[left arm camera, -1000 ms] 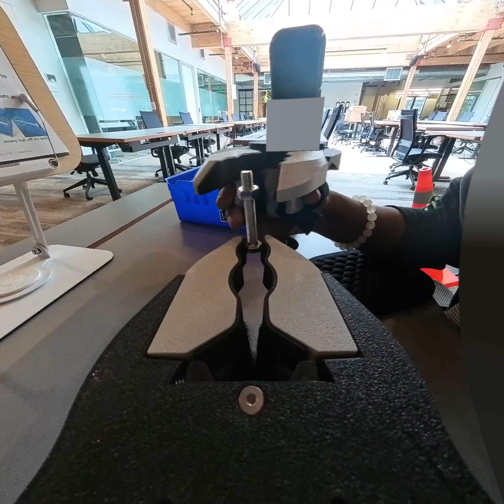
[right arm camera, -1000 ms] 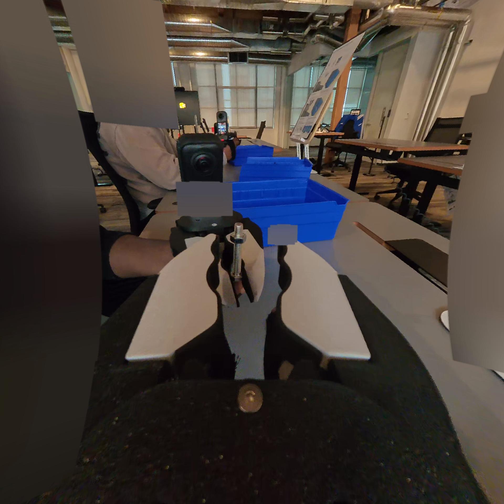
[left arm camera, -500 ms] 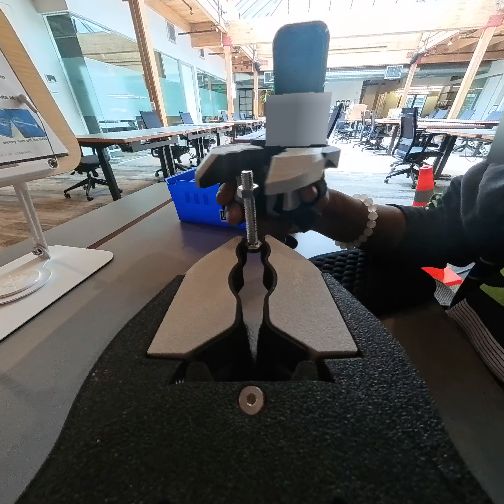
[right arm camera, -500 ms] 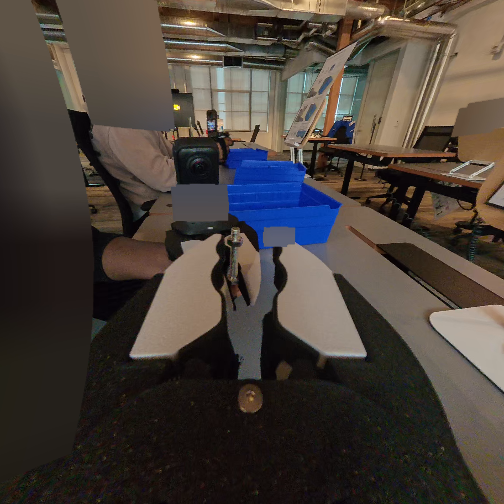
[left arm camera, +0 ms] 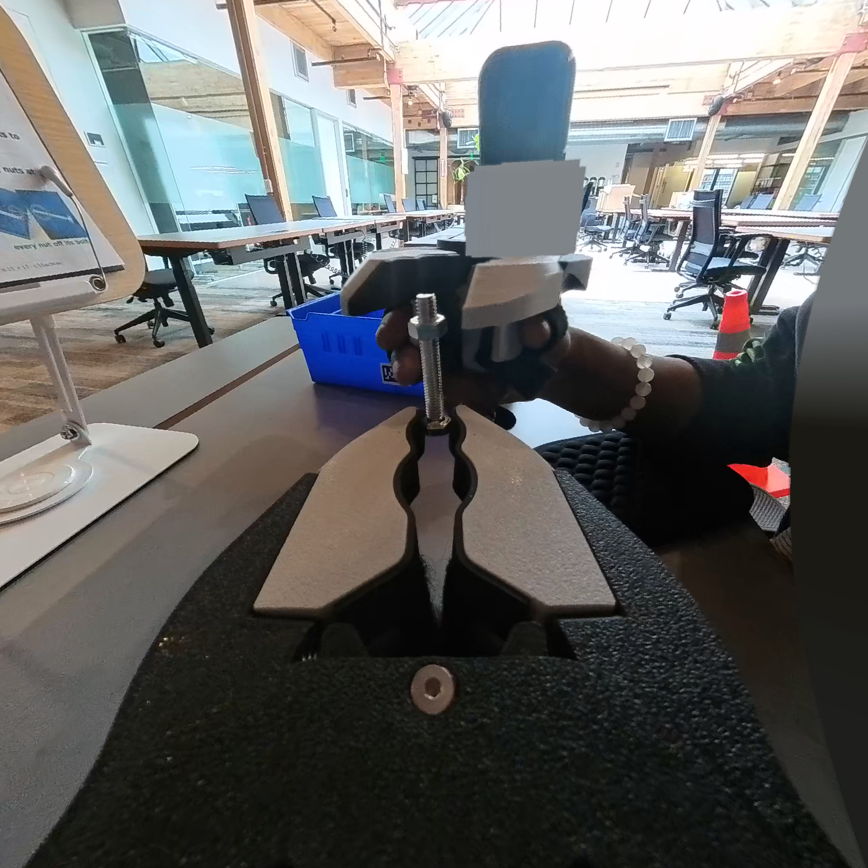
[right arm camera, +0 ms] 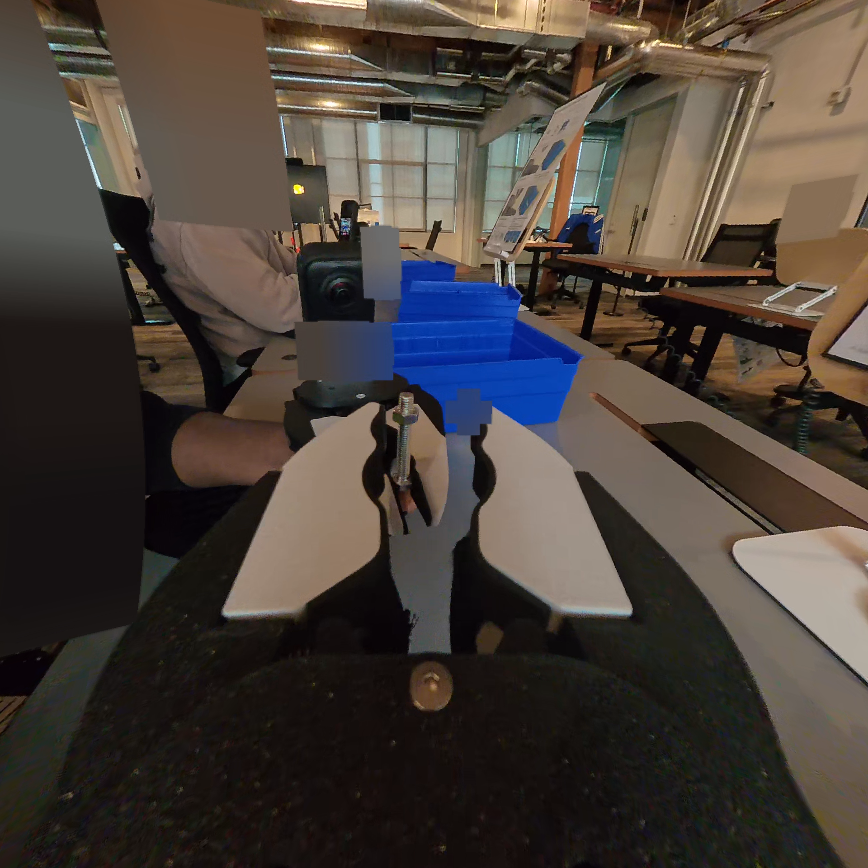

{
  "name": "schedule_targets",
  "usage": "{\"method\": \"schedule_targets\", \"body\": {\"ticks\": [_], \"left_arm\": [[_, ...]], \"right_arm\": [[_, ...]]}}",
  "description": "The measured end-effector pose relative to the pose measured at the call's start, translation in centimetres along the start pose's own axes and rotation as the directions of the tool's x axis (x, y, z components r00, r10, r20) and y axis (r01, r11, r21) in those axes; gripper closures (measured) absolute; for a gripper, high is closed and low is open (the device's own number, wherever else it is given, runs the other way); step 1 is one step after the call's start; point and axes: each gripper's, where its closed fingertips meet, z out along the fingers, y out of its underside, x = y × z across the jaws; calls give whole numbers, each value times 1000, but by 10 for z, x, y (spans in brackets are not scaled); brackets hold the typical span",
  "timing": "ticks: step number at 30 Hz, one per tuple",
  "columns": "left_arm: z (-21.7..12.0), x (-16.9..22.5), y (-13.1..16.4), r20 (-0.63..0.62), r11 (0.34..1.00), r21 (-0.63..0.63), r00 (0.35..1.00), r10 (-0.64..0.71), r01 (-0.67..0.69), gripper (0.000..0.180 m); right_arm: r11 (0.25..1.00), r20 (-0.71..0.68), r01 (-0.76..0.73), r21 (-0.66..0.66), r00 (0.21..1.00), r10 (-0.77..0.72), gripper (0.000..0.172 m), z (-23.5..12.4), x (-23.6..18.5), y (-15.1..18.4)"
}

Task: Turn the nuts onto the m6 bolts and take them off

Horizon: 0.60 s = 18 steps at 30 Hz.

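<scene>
Grey patches hide the surface's point(left arm camera: 197, 469) left and right edges. The left tool point(left arm camera: 436, 425) pinches the upright bolt's point(left arm camera: 432, 371) half-hidden head; a nut point(left arm camera: 426, 326) sits near its tip. The right tool point(right arm camera: 425, 451) is spread, gripping nothing.

Bolt point(left arm camera: 431, 371) head sunk between left fingers point(left arm camera: 357, 521), blue bin point(left arm camera: 343, 345) — perhaps half — behind hand point(left arm camera: 469, 357)
</scene>
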Motion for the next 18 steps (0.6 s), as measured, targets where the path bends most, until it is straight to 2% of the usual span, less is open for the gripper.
{"method": "schedule_targets", "body": {"ticks": [2,4,5,8,11,13,16,18], "left_arm": [[0,0,0,0,1000,2,1000,-1,1,171],[0,-1,0,1,1000,3,1000,-3,3,171],[0,-1,0,2,1000,4,1000,-2,2,171],[0,-1,0,3,1000,4,1000,-5,5,171],[0,-1,1,3,1000,2,1000,-5,5,171],[0,0,0,3,1000,1,1000,-1,1,171],[0,0,0,4,1000,2,1000,0,0,171],[-1,-2,-1,5,1000,11,1000,-5,5,171]], "right_arm": [[1000,-4,4,-3,1000,-4,145,-1,2,0],[1000,-34,20,0,999,-20,162,-5,7,-1],[1000,-44,24,11,999,-23,165,-7,9,-3],[1000,-13,-1,24,1000,1,163,-7,5,-5],[1000,12,7,-5,1000,-7,142,0,-2,0],[1000,10,9,-22,1000,-9,137,2,-3,3],[1000,-6,9,-17,1000,-9,145,0,1,3],[1000,-34,11,-3,999,-11,161,-5,7,0]]}}
